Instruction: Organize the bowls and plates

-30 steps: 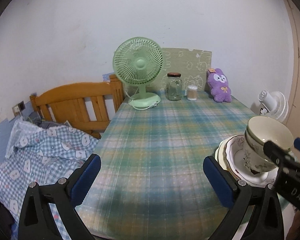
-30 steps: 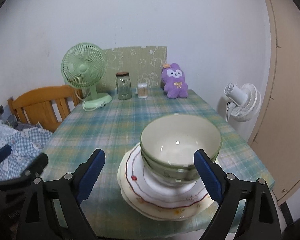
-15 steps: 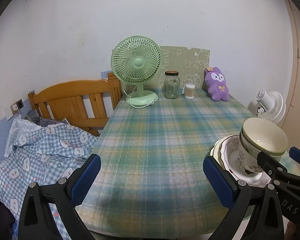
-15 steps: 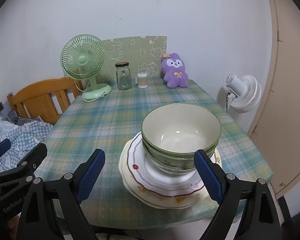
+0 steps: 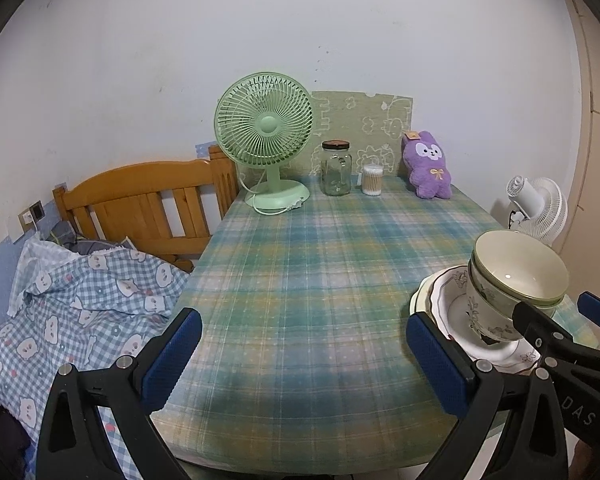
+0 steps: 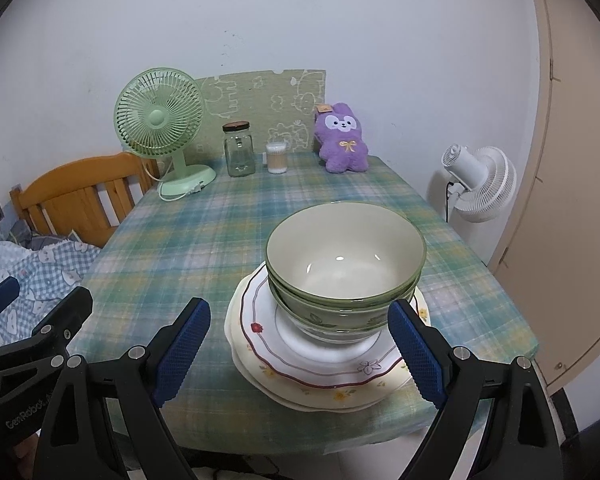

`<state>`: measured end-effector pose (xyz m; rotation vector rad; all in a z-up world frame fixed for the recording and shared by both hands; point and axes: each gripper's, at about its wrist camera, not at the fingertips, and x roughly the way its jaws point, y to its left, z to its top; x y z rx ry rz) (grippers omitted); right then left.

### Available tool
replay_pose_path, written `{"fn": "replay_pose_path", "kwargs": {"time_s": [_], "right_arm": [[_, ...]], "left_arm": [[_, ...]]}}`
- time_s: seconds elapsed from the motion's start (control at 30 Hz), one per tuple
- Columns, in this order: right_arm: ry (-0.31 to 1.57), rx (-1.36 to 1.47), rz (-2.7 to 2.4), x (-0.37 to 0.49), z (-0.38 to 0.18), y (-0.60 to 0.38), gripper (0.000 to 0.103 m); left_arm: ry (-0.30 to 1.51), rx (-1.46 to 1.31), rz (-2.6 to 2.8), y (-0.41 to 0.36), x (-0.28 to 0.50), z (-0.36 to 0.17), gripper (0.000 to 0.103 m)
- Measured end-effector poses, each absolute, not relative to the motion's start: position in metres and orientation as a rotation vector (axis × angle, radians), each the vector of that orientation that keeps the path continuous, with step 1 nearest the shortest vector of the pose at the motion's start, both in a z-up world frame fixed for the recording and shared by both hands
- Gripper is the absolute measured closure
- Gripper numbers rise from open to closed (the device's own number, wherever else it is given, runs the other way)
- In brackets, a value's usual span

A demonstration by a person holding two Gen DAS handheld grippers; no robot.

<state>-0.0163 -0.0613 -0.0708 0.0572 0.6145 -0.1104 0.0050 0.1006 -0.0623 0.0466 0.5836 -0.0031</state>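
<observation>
Two nested green-rimmed ceramic bowls (image 6: 345, 268) sit on stacked floral scalloped plates (image 6: 320, 364) at the near right edge of the plaid-clothed surface (image 6: 204, 240). The right gripper (image 6: 300, 354) and left gripper (image 5: 300, 356) both hold their fingers wide apart, gripping nothing. The glazed stack looks heavy, slippery and breakable; the top bowl's rim seems the safest hold.

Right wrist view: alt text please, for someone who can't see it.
Nested green-rimmed bowls sit on stacked plates near the front edge of a plaid-covered table, just beyond the open, empty right gripper. At the far end stand a green fan, glass jar and purple plush; the left gripper shows at lower left.
</observation>
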Motion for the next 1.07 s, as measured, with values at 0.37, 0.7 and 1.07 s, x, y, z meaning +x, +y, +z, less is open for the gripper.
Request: {"fn": "replay_pose_path", "kwargs": {"time_s": [0.37,0.7,1.07], "right_arm": [[0.613,0.049,-0.100,-0.0162,-0.0685,-0.0602,0.011],[0.615,0.051,-0.101,-0.0159,-0.0684,-0.0595,0.011],[0.615,0.050,-0.106,-0.0149,-0.0680,-0.0594,0.011]], "left_arm": [[0.586,0.036,0.008,0.1018,0.0032,-0.0602,0.000],[0.585,0.035,0.008,0.1024,0.0027,-0.0600,0.000],[0.585,0.035,0.006,0.1024,0.0053,-0.0596,0.000]]}}
